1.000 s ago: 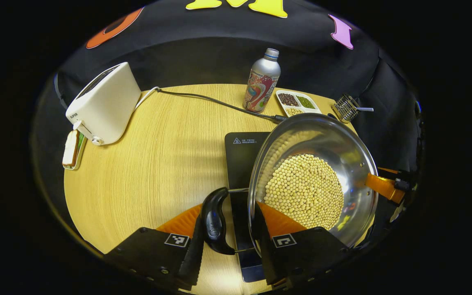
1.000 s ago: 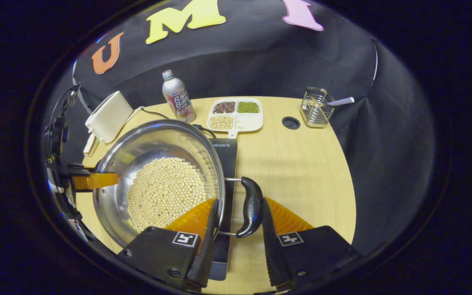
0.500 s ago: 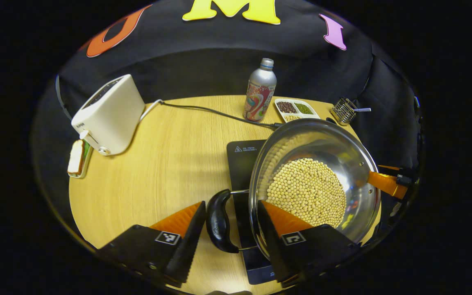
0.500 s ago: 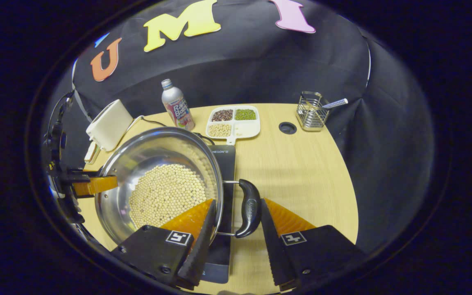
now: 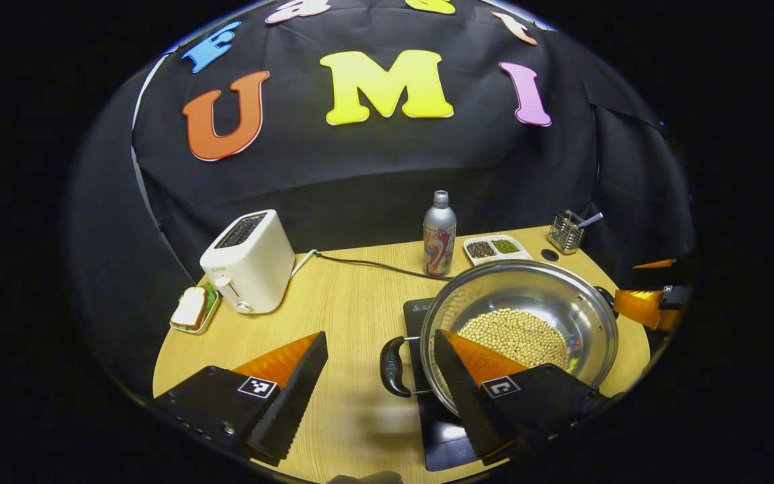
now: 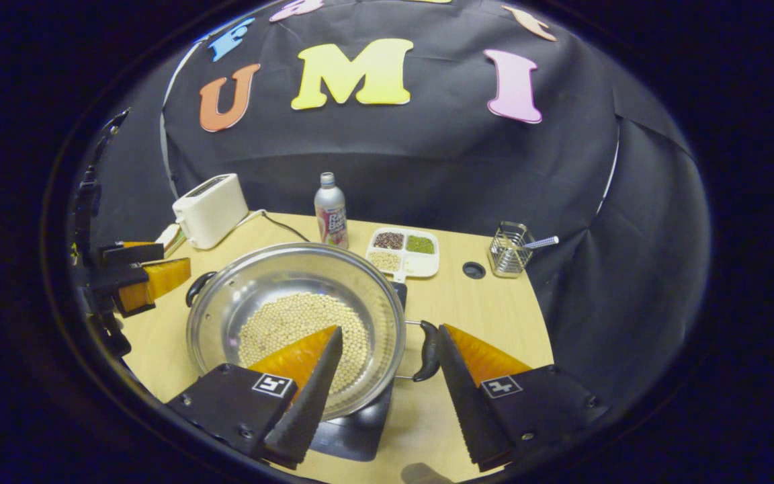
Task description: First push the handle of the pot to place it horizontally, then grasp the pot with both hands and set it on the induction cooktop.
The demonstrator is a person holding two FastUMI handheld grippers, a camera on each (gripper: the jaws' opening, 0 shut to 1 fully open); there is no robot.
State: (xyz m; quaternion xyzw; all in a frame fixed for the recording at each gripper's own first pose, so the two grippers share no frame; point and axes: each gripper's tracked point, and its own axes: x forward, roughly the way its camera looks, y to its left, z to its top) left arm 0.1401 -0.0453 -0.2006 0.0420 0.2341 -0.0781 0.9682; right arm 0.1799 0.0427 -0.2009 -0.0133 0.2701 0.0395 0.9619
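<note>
My left gripper (image 5: 377, 376) is open, clear of the handle (image 5: 390, 366). The bean-filled pot (image 5: 521, 329) sits on the induction cooktop (image 5: 444, 430). My right gripper (image 6: 387, 376) gapes likewise. Risk: either finger snagging a handle could drag the pot off-centre.

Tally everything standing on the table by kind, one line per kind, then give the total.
Pot of beans: 1
Induction cooktop: 1
Toaster: 1
Bottle: 1
Divided dish of beans: 1
Wire utensil holder: 1
Small dish of bread: 1
Total: 7
</note>
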